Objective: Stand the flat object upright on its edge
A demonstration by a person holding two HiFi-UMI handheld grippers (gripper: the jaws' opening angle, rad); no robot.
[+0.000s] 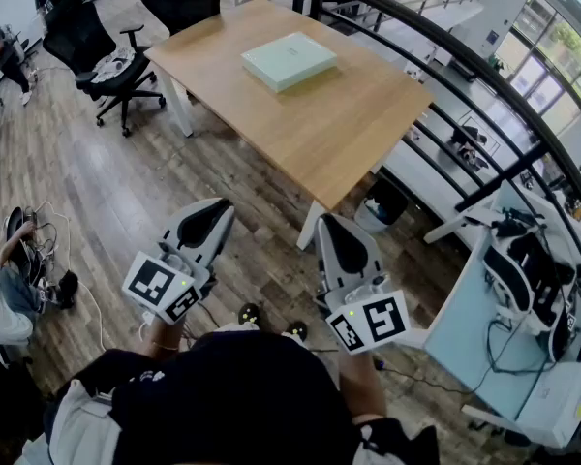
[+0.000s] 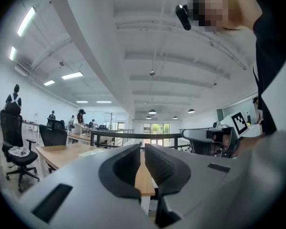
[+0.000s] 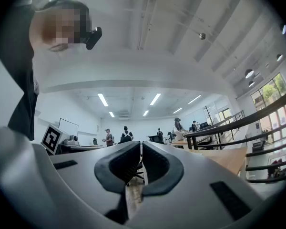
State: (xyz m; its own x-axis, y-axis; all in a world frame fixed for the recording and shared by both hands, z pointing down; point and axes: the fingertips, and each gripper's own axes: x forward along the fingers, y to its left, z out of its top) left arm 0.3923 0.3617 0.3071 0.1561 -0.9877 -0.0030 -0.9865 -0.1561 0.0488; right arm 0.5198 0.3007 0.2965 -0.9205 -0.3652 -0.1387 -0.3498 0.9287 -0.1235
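Overhead, the head view took in a wooden tabletop (image 1: 341,129) set at an angle on a plank floor (image 1: 97,177). The flat box (image 1: 289,60), pale green, lay face-down-flat on the far part of that tabletop, toward its back corner and clear of every edge. Nothing else sat on the wood.

Both tools were held low and near the body, well short of the tabletop and over the floor. Left hand-held gripper (image 1: 216,217): jaws pressed together, only a thin slit between the ribbed pads, nothing caught in it. Its own view showed the same (image 2: 142,150), pointing about level across the room, with the tabletop's near edge beyond the tips and the flat box (image 2: 90,151) a pale strip to the left of the jaws. Right hand-held gripper (image 1: 335,229): jaws likewise pressed together and empty. Its view (image 3: 141,148) looked slightly upward into the office, with floor showing through the slit.

Each tool carried a marker cube, the left one (image 1: 162,286) and the right one (image 1: 372,320), both close to the person's dark sleeves.

Surroundings: a black chair (image 1: 89,45) stood left of the tabletop, and a dark railing (image 1: 436,51) curved past its right side. A seated person (image 1: 2,294) was at the far left edge.
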